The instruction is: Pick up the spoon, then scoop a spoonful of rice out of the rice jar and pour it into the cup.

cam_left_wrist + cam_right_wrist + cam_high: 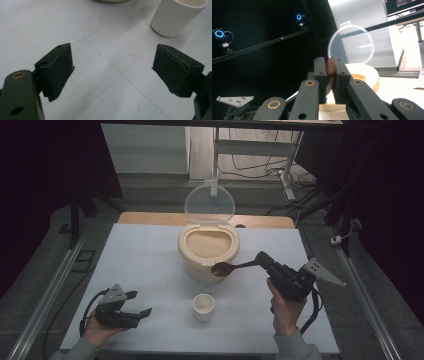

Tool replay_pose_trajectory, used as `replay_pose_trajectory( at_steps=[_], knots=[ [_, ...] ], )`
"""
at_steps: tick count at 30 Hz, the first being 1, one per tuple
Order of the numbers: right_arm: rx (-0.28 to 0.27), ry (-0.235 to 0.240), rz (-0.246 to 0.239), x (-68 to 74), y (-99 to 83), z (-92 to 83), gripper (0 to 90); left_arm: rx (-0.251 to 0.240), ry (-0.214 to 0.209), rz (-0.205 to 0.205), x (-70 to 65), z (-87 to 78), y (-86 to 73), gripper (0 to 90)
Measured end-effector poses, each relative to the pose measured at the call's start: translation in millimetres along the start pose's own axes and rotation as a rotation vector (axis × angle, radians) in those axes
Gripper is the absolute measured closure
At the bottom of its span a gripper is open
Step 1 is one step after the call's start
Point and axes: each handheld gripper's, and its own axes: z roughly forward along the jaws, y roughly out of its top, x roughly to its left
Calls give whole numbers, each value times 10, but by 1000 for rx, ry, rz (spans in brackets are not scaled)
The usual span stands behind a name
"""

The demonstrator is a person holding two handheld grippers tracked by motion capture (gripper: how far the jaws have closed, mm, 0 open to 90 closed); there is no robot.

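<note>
A cream rice container (192, 265) stands at the back middle of the white table (140, 250), with its clear round lid (209, 204) raised upright and rice inside. My right gripper (260, 258) is shut on the handle of a brown wooden spoon (223, 268); the spoon's bowl hangs in front of the container's near wall. In the right gripper view the spoon (330, 68) sits edge-on between the jaws, with the container (368, 75) and lid (352, 42) behind. A small white cup (203, 306) stands nearer the front. My left gripper (140, 303) rests low at the front left, open and empty, with the cup (177, 17) beyond it.
Metal rails run along both sides of the table. A wooden board edge (150, 217) lies behind the table, and a desk frame with cables (280, 165) stands farther back. Dark curtains close in left and right. Faint grid lines mark the tabletop (105, 50).
</note>
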Motion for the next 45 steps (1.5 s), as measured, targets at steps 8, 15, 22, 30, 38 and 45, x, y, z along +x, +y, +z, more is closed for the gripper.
replay_pose_trajectory(
  at_steps=[8,15,22,30,38,45],
  knots=[
    [-34,13,-5,8,134,77,838,21,-6,1,3,42,-3,161],
    [-62,0,-11,-22,290,178,838,19,-5,0,9,36,-2,160],
    [-43,-51,-25,-91,378,354,838,16,-10,-1,-3,28,-4,159],
    [-11,-115,-48,-181,445,597,838,26,-16,0,1,47,-7,155],
    [20,-160,-61,-229,411,737,838,40,-26,3,-12,61,-11,154],
    [55,-185,-133,-179,385,803,838,46,-27,7,-19,77,-13,154]
  ],
)
